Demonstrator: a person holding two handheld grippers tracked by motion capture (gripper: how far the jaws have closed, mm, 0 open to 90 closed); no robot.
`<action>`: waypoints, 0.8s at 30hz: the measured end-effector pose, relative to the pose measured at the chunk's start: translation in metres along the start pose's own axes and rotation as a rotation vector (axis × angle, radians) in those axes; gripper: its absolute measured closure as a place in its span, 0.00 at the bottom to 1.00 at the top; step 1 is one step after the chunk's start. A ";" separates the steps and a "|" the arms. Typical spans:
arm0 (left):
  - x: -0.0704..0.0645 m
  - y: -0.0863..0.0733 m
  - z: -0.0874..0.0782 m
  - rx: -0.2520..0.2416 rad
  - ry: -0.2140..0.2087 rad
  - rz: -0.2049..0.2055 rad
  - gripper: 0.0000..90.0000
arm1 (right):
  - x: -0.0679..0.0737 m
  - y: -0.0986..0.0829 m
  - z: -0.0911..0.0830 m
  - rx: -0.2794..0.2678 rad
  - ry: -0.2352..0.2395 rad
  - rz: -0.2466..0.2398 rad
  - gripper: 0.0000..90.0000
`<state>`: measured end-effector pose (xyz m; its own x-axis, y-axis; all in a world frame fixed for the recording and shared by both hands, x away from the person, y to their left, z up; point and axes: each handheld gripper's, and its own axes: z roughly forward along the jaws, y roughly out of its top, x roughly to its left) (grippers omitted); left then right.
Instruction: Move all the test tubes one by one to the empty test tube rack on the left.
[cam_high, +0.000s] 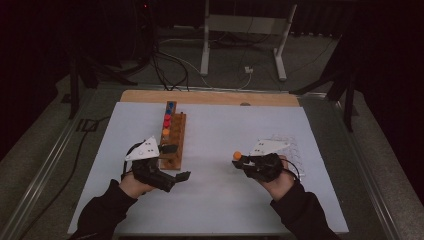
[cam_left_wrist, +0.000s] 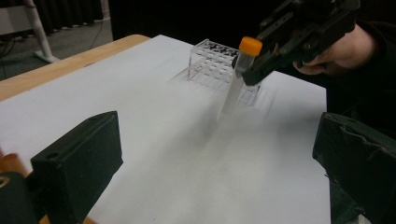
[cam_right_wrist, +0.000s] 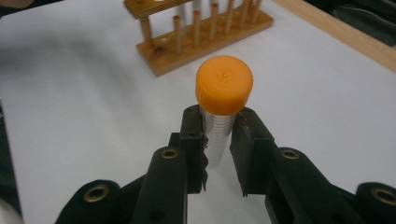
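The right tool (cam_right_wrist: 218, 140) clamps the orange-capped tube (cam_right_wrist: 223, 100) just below its cap, above the tabletop (cam_high: 215, 200), between the wooden rack (cam_high: 174, 142) and the clear rack (cam_left_wrist: 218, 63). The tube looks light, smooth and slippery; grip the ribbed neck. The left tool (cam_left_wrist: 210, 163) stands wide, empty.

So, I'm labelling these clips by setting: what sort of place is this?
Probably a lab-style recording bench: a wooden tube rack, a clear plastic rack, an orange-capped tube in the right gripper, dark curtains behind.
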<state>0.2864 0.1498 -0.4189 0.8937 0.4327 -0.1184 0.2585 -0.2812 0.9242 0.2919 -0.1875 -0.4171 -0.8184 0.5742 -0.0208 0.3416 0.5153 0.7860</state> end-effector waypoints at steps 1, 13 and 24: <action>0.000 0.001 0.002 -0.001 -0.006 0.001 0.03 | 0.002 0.000 0.001 0.002 0.007 0.000 0.83; -0.010 0.012 0.033 0.004 -0.080 0.028 0.12 | 0.019 0.006 0.008 0.001 0.062 -0.043 0.83; -0.019 0.022 0.066 0.000 -0.129 0.065 0.47 | 0.024 0.006 0.012 0.009 0.080 -0.055 0.84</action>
<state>0.2992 0.0790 -0.4205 0.9483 0.3000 -0.1034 0.1983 -0.3057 0.9313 0.2805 -0.1628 -0.4203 -0.8699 0.4930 -0.0140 0.2994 0.5506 0.7792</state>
